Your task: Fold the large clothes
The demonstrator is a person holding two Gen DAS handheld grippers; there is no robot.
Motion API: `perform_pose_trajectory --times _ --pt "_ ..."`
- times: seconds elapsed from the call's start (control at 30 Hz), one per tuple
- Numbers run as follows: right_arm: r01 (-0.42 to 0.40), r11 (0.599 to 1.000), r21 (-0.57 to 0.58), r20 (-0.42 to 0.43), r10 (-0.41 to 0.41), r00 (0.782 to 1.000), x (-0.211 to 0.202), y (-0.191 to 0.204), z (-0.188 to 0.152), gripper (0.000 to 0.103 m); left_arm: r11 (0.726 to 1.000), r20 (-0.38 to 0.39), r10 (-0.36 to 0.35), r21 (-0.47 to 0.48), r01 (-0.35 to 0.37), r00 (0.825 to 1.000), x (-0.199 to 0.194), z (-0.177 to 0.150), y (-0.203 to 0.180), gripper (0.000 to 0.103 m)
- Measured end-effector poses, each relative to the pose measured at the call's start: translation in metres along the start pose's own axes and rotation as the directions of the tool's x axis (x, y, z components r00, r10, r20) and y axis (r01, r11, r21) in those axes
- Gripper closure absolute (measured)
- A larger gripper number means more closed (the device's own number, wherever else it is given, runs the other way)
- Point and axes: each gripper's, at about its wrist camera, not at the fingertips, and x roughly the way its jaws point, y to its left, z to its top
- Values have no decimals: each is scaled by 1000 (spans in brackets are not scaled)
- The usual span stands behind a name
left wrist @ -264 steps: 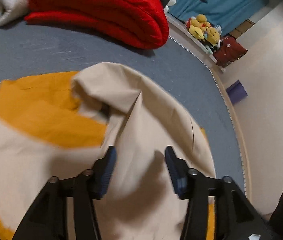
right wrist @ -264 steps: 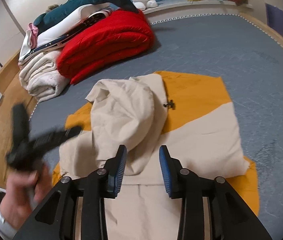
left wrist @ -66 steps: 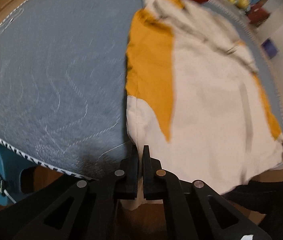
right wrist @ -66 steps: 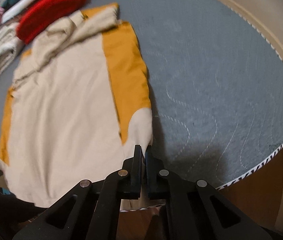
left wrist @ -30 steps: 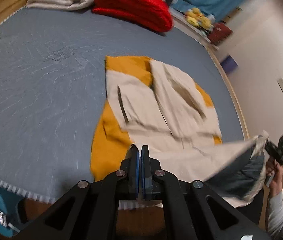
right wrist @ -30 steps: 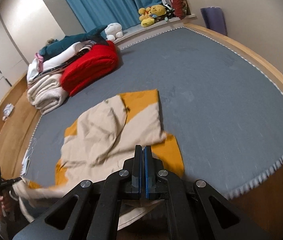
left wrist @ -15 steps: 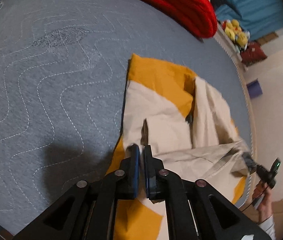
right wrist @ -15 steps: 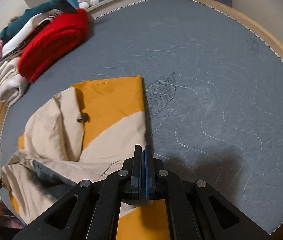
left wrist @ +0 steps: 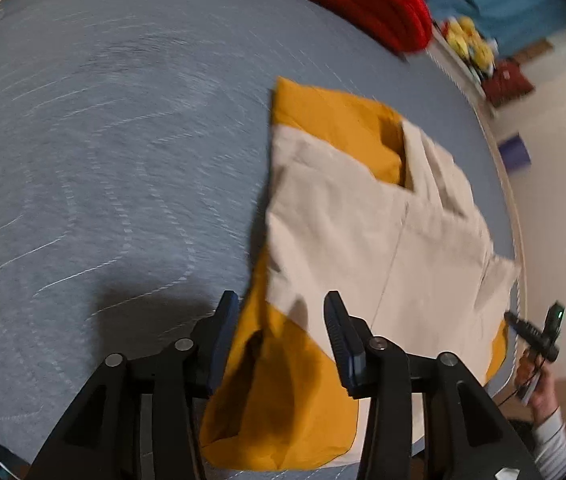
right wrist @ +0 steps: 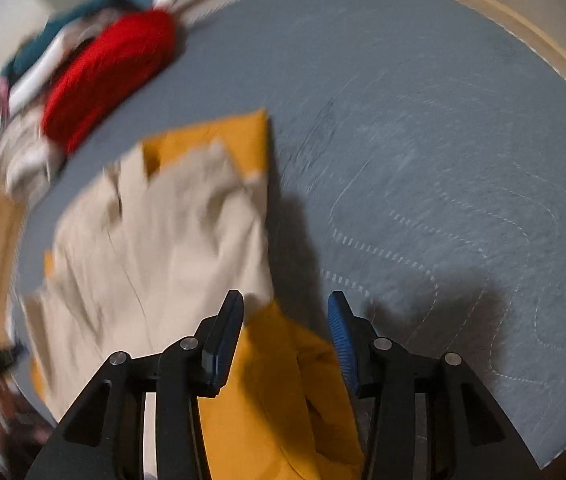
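Both hand-held grippers, left (left wrist: 281, 330) and right (right wrist: 285, 330), are hovering jaws apart, gripping nothing, so the beige-orange garment (left wrist: 367, 236) is lying folded on the bed (left wrist: 103, 152).

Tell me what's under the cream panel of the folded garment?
Mustard-yellow fabric of the garment shows beyond the cream panel's edges, on the grey mat. Anything else beneath is covered.
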Motion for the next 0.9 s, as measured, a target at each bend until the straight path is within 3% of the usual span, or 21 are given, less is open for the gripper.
perform_pose_trajectory --times 0.1,0.13,0.2,0.23,0.27,0.37,0.43,0.47,0.53,0.63,0.7,0.77,0.9 --pt "-24 999 -46 -34 22 999 9 10 -3 58 999 -42 35 18 -34 999 16 0 -6 59" --pt "-21 998 -66 -37 19 999 10 15 -3 58 998 -50 50 25 -49 998 19 0 -9 64" --pt "7 993 -114 -25 -10 1000 11 25 -4 61 997 -41 62 37 -61 997 19 0 -12 98" --pt "16 991 -129 -16 -18 1000 10 31 -6 83 998 -33 50 39 -49 998 17 1 -14 99" --pt "15 989 -148 -2 -16 1000 7 36 -7 95 998 2 37 47 -37 999 8 2 -17 100" --pt "11 993 -115 142 5 990 -25 41 -2 100 999 203 21 32 -28 979 -33 10 -21 100" --pt "-4 997 -75 285 25 958 -53 43 3 100 1000 332 -7 31 -4 943 -56 13 -26 100" --pt "6 997 -72 366 21 931 -67 47 5 100 999 365 8 38 -24 931 -60 15 -29 100" --pt "43 997 -65 415 -12 910 -68 52 11 100 996 330 73 27 -86 941 -48 22 -29 100" --pt "122 992 -43 322 -102 941 -30 53 26 100 993 240 119 -44 -112 963 -25 30 -15 100" --pt "156 987 -50 271 -137 953 -9 53 34 100 994 268 106 -29 -102 958 -25 38 -20 100" --pt "163 985 -60 283 -140 949 -4 58 41 100 990 312 127 12 -137 942 -29 44 -28 100" --pt "178 982 -60 391 -141 910 -16 74 57 100 990 373 126 16 -142 919 -30 54 -34 100"
